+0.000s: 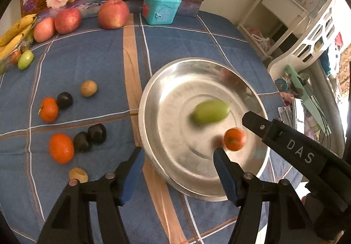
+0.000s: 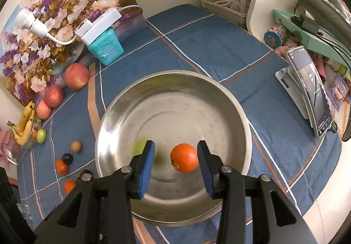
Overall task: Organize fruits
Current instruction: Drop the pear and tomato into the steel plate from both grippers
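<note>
The right gripper [image 2: 174, 167] hangs over the steel plate [image 2: 175, 81] with its blue pads [image 2: 145, 169] spread apart; a small orange fruit [image 2: 184, 157] sits between them, close to the pad at 3 o'clock, though whether it touches is unclear. A green fruit [image 1: 210, 111], blurred, lies near the plate's centre in the left wrist view, and in the right wrist view it shows only as a smear at 9 o'clock of the orange one. The left gripper [image 1: 178, 159] is also spread wide, holding nothing, its fingers straddling the plate's rim at 7 o'clock. On the blue checked cloth [image 1: 87, 57], at 9 o'clock of the plate, lie two more orange fruits [image 1: 61, 147], three dark ones [image 1: 96, 133] and two tan ones [image 1: 88, 88]. Toward 11 o'clock sit three apples [image 1: 113, 13], bananas [image 1: 15, 31] and a second green fruit [image 1: 25, 59]. A teal box [image 1: 161, 9] stands at the cloth's 12 o'clock edge.
</note>
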`<move>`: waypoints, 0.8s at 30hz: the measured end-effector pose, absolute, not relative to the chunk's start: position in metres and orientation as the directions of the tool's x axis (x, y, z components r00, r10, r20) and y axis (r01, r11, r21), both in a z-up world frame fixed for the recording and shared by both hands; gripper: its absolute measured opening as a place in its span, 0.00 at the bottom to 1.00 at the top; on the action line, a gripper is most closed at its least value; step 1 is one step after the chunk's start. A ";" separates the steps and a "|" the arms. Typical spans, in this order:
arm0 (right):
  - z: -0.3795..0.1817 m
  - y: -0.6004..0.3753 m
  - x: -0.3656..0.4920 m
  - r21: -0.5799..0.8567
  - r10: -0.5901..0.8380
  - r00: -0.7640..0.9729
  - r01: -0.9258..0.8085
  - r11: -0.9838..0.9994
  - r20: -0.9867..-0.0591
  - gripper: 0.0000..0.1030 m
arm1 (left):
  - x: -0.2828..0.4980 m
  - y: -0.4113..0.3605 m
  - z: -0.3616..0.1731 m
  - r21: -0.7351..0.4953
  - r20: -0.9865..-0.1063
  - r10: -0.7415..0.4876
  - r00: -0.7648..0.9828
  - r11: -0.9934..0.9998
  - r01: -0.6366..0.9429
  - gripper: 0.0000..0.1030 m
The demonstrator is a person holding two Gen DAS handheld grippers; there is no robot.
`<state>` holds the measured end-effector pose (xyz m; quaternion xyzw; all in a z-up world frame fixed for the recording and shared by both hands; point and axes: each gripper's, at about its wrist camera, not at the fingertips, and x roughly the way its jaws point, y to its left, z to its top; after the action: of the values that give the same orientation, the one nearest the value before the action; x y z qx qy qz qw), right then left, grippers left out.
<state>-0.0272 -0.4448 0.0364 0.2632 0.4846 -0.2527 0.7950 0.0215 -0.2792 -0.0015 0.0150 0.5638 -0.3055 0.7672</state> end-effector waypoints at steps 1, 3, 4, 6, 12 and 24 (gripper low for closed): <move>0.037 -0.444 -0.027 0.176 -0.145 0.404 0.657 0.733 -0.903 0.44 | 0.022 -0.278 -0.002 -0.316 -0.877 -0.445 0.178 0.816 0.483 0.67; 0.036 -0.444 -0.027 0.173 -0.145 0.401 0.656 0.735 -0.904 0.44 | 0.025 -0.272 -0.003 -0.297 -0.890 -0.417 0.183 0.836 0.462 0.67; 0.036 -0.444 -0.026 0.171 -0.144 0.399 0.654 0.737 -0.906 0.44 | 0.027 -0.268 -0.003 -0.289 -0.898 -0.401 0.183 0.848 0.444 0.67; 0.034 -0.443 -0.024 0.166 -0.142 0.393 0.651 0.741 -0.908 0.48 | 0.034 -0.257 -0.006 -0.265 -0.916 -0.357 0.181 0.880 0.394 0.67; 0.030 -0.430 -0.015 0.132 -0.137 0.370 0.615 0.778 -0.919 0.66 | 0.056 -0.215 -0.010 -0.180 -0.951 -0.232 0.203 0.953 0.246 0.76; 0.028 -0.341 0.021 0.091 -0.056 0.375 0.362 0.928 -0.925 0.66 | 0.083 -0.117 0.010 -0.164 -0.943 -0.163 0.290 0.986 0.021 0.98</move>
<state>0.0208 -0.3411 0.0276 0.1409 0.5442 -0.1278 0.8171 0.0828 -0.1172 0.0102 -0.0599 0.5930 -0.0575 0.8009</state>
